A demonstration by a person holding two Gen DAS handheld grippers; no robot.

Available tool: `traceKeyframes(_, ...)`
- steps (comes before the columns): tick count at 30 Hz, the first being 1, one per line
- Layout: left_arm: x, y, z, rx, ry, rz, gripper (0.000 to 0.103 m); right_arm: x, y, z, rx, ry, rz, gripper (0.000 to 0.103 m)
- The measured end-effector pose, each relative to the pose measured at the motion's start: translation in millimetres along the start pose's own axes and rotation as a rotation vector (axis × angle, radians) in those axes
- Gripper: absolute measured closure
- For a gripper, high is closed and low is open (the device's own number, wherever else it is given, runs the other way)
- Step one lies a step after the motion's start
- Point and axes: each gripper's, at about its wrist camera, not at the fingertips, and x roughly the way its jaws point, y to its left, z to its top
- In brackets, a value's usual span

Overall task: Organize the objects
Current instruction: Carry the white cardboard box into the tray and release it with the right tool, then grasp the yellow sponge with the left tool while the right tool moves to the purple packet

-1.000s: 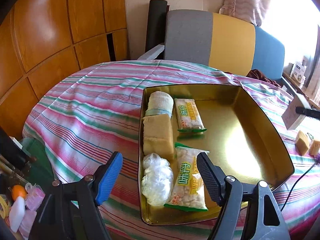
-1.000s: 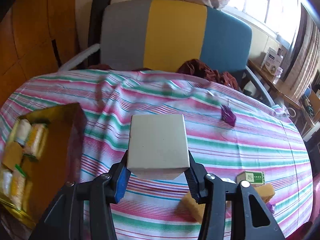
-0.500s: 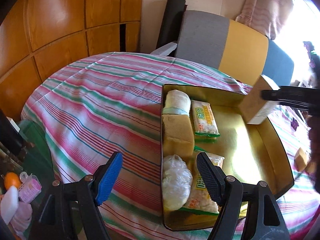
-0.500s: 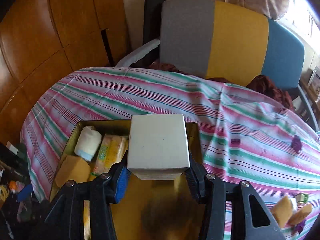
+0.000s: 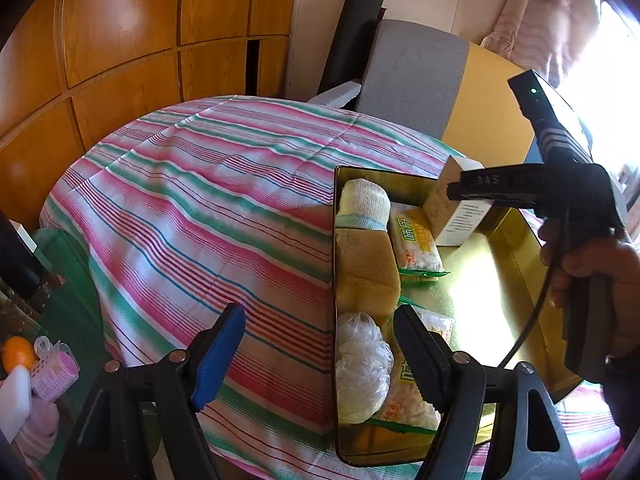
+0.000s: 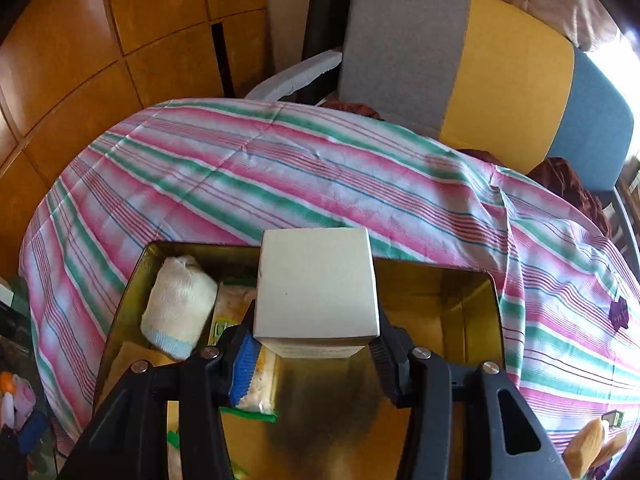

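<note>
A gold metal tray lies on the striped tablecloth. Along its left side sit a rolled white cloth, a tan sponge block, a clear plastic bundle and two yellow snack packets. My right gripper is shut on a white box, held over the tray's far part next to the upper snack packet. My left gripper is open and holds nothing, hovering over the tray's near left rim. A hand grips the right tool.
A grey, yellow and blue chair stands behind the table, with wooden panels to the left. More tan blocks and a small purple item lie on the cloth right of the tray. Clutter sits below the table's left edge.
My right gripper has carried the white box leftward from over the bare tablecloth to above the tray. The left gripper shifted a little left and rolled slightly, still open.
</note>
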Motion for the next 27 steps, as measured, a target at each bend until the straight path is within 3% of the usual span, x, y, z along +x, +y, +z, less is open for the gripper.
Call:
traceKeyframes(3,-2.1,-1.4,-0.2,0.003,-0.006,-0.001,0.026,-1.5,-5.0,0.3,0.014,0.002,0.053,0.049)
traceKeyframes(5,-4.8,-2.2,0.4,0.005,-0.017,-0.002,0.023,-9.2,-10.8,-2.9,0.019,-0.018,0.085,0.032)
traceKeyframes(7,-7.9,-2.8,1.1,0.008,-0.031,0.001,0.022,-21.0,-18.8,-8.4,0.034,-0.05,0.109,0.024)
traceKeyframes(14,-13.6,-9.3,0.7,0.032,-0.049,0.001,0.022,-64.3,-50.6,-53.7,0.035,-0.09,0.112,0.023)
traceKeyframes(18,-18.7,-18.5,-1.5,0.064,-0.061,-0.003,0.022,-84.4,-75.9,-80.7,0.042,-0.1,0.071,0.023)
traceKeyframes(23,-26.9,-32.2,-4.3,0.093,-0.081,-0.014,0.011,-109.6,-113.9,-109.0,0.078,-0.114,0.011,0.023)
traceKeyframes(27,-33.0,-44.1,-6.3,0.115,-0.092,-0.02,0.011,-125.4,-143.6,-126.0,0.091,-0.11,-0.035,0.023)
